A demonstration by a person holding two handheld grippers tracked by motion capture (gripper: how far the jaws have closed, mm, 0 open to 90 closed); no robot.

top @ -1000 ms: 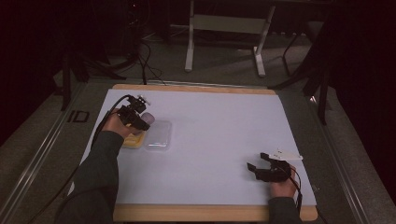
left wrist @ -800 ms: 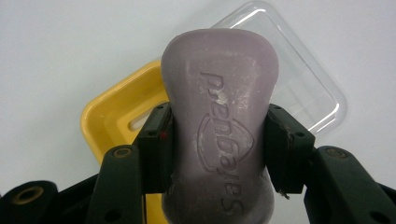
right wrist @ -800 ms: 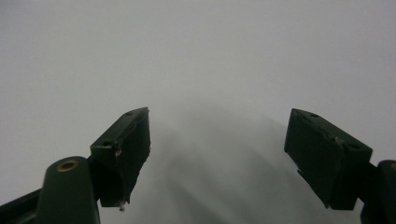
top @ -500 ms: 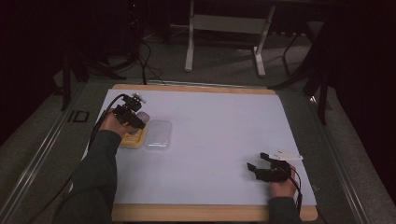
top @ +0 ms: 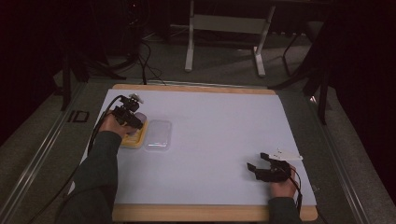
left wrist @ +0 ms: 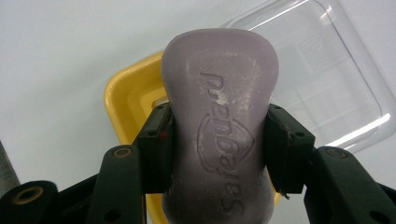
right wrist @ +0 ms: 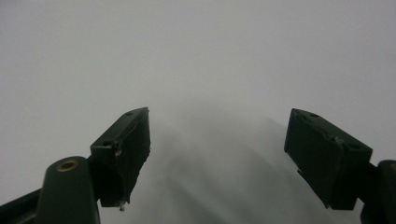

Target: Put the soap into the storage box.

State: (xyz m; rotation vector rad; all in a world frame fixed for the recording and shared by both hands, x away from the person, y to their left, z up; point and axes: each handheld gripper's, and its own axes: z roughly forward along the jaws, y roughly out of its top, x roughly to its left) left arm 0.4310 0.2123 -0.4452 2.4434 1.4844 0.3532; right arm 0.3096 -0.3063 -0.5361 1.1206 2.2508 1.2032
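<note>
A pale purple bar of soap [left wrist: 219, 126] with an embossed crest is clamped between the pads of my left gripper [left wrist: 218, 149], which is shut on its waist. Under it lies a yellow soap dish [left wrist: 128, 93], with a clear plastic lid [left wrist: 322, 79] beside it on the white table. From the high view, my left gripper [top: 135, 122] hovers over the yellow dish [top: 135, 140] at the table's left, and the clear lid [top: 158, 134] lies just to its right. My right gripper [top: 257, 162] rests near the front right of the table, open, with nothing between its fingers [right wrist: 123, 149].
The white table surface [top: 219, 126] has a wooden edge [top: 196, 213] at the front. Dark floor, cables and a metal stand [top: 224, 28] lie beyond the far edge. A cable [top: 100, 119] trails from my left gripper.
My left hand has shifted slightly toward the left and near side, still over the yellow dish with the soap in its grip. The right gripper has stayed in place.
</note>
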